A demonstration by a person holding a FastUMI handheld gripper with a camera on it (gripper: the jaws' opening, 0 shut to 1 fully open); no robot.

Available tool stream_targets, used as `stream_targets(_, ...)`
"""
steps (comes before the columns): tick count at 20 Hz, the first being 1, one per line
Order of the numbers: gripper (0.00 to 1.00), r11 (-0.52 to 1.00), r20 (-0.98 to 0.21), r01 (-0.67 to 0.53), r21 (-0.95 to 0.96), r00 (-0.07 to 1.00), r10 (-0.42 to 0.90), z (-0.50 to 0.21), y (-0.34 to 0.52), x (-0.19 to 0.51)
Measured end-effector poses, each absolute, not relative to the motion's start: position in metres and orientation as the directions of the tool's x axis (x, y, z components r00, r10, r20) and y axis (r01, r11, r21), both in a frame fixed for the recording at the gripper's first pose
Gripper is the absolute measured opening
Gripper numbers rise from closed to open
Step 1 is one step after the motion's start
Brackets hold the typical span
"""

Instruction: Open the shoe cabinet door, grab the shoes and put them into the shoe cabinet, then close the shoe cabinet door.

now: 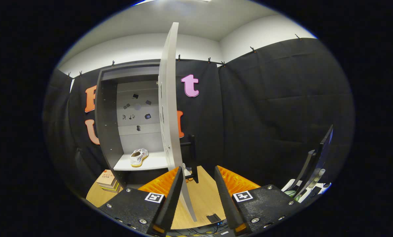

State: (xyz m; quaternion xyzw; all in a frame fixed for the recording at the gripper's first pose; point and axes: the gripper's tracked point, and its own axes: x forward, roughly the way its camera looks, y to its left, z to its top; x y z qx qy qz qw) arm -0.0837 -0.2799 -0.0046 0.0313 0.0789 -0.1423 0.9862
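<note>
Your gripper (198, 184) has its fingers spread wide with nothing clamped; the free edge of the cabinet door (168, 108) passes between them, close against the left finger (173, 194), which looks set to push the door rather than grip it. Below, the wooden desk (204, 197) shows between the fingers. The door stands edge-on to you, swung well out, so the cabinet is open. Beyond it, one white shoe (139, 157) already lies on the shelf (150, 164) inside the shoe cabinet (105, 115), toe pointing inward. Judging from that, loading looks done and closing the door is the step left. Some books (108, 180) lie stacked beside the cabinet's base.
</note>
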Motion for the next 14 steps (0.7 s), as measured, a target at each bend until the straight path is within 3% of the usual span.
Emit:
stream_targets(7,0.69,0.967,-0.181,0.253,0.001,0.952,-0.249,-0.018,-0.294,-0.048)
stream_targets(14,0.70,0.977,-0.173,0.215,0.013,0.962,-0.210,-0.019,-0.284,-0.047)
